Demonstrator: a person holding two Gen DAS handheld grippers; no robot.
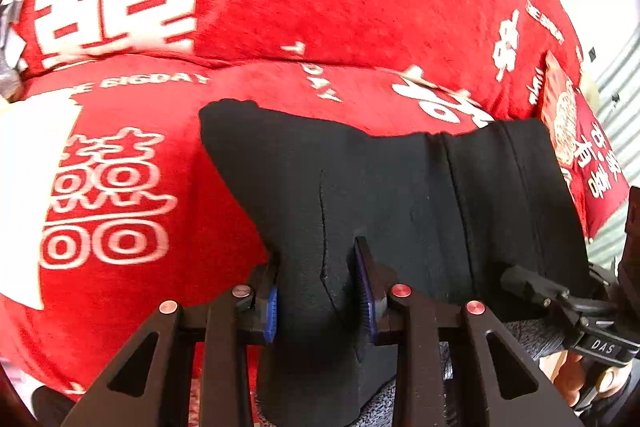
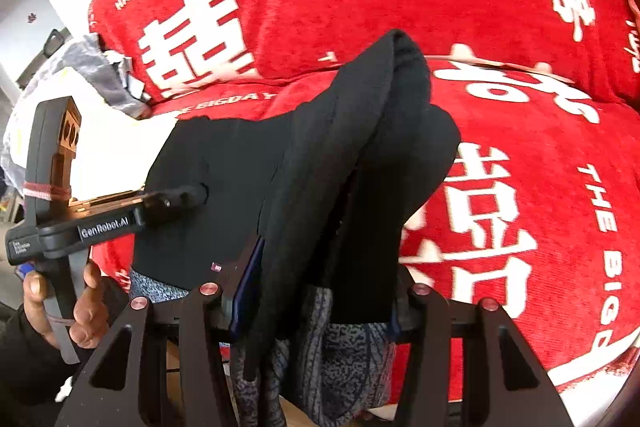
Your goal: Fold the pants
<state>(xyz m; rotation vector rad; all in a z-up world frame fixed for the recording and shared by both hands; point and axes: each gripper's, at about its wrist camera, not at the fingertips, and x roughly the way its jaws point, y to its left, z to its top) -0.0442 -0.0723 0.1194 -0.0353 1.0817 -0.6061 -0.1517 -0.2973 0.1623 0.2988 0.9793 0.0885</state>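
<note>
A: While both claws hold the pants (image 1: 400,195) over the red blanket (image 1: 320,7), keep the edge level and lower it evenly, I'd say.

B: The left claw (image 1: 320,291) is clamped on a bunch of black cloth, pointing forward. The right claw (image 2: 316,291) is also clamped on the pants, which drape up over it.
</note>
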